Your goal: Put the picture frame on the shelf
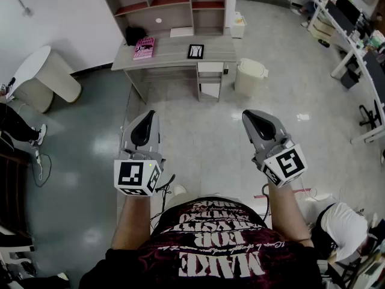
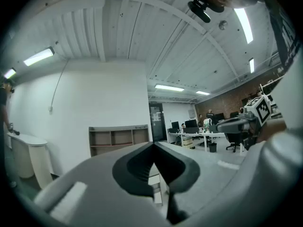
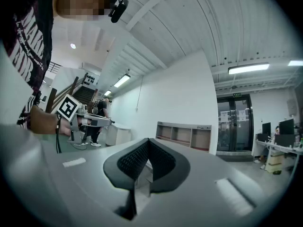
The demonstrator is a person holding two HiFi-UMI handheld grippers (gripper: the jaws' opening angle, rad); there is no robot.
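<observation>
Fingers (image 2: 137, 169) of left gripper (image 1: 148, 115) and right gripper (image 1: 247, 115) together, empty; picture frame (image 1: 195, 51) on desk (image 1: 171, 49) ahead.

Head camera stares steeply down over the left tool (image 1: 147, 116) and right tool (image 1: 248, 116); each tool's camera looks level, both catching the distant shelf (image 1: 148, 0).

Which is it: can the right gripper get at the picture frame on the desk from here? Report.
Probably not. The right gripper, shut and empty, is held well short of the picture frame on the desk; only floor lies between, so stepping closer looks unobstructed.
</observation>
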